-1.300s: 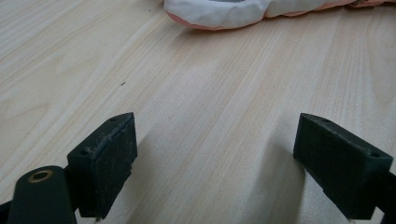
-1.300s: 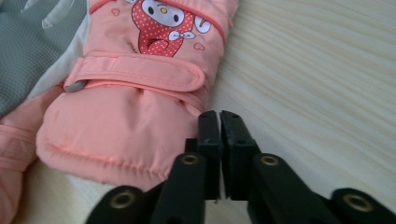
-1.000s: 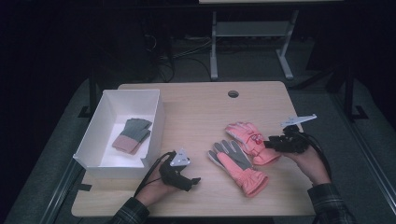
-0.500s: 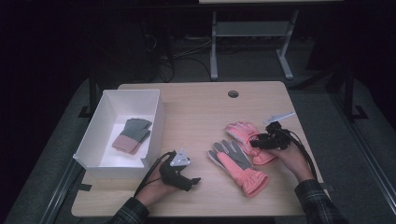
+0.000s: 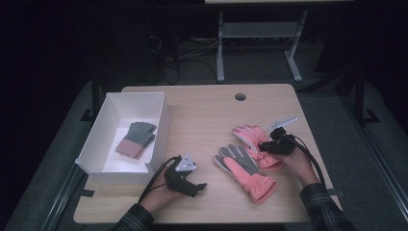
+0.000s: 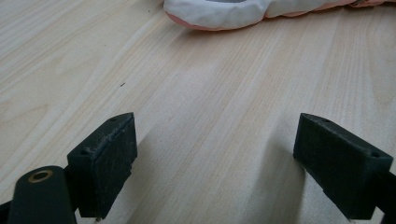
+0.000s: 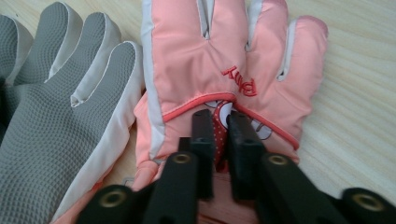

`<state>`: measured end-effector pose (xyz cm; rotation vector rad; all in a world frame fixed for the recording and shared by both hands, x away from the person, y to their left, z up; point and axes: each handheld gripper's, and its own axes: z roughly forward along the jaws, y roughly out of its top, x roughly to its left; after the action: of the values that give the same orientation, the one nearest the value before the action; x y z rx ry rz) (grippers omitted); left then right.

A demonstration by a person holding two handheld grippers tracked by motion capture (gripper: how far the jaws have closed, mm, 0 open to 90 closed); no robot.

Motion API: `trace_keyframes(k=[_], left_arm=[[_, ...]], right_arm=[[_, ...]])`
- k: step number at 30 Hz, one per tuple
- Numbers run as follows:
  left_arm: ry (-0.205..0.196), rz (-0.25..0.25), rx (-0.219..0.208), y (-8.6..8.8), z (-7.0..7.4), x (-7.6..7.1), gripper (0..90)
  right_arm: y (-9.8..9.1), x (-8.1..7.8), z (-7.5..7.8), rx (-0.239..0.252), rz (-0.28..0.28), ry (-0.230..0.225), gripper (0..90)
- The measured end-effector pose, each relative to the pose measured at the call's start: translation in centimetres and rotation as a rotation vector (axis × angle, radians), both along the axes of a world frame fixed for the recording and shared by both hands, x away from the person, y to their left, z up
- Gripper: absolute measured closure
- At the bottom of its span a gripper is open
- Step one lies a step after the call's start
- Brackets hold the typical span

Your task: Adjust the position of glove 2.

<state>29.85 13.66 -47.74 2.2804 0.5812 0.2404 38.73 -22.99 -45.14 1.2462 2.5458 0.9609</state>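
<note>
Two pink winter gloves lie at the table's right. One glove (image 5: 249,136) lies back up, and my right gripper (image 5: 266,144) sits on its middle. In the right gripper view, my right gripper (image 7: 220,119) has just been closing and is shut on a pinched fold of this pink glove (image 7: 224,51). The other glove (image 5: 244,167) lies beside it with its grey palm (image 7: 60,102) up. My left gripper (image 5: 199,185) rests on the table near the front edge, open with nothing between its fingers (image 6: 105,154). A glove's cuff (image 6: 233,11) lies ahead of it.
A white box (image 5: 96,144) stands at the table's left with a grey and pink pair of gloves (image 5: 136,139) inside. A round cable hole (image 5: 240,96) is at the back of the table. Bare wood lies between the box and the gloves.
My right gripper has moved left and down onto the back-up pink glove and shut on its fabric. The left gripper has stayed where it was.
</note>
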Motion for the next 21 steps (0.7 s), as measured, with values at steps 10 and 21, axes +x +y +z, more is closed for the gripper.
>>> trace_keyframes(k=[10, 21], left_arm=[[0.001, -0.001, 0.001, 0.0, 0.0, 0.0, 12.7], [0.001, 0.0, -0.004, -0.1, 0.0, 0.1, 12.7]], right_arm=[[-1.5, -0.1, 0.7, 0.095, -0.004, 0.012, 88.6], [-3.4, -0.9, 2.5, 0.162, -0.036, -0.006, 88.6]])
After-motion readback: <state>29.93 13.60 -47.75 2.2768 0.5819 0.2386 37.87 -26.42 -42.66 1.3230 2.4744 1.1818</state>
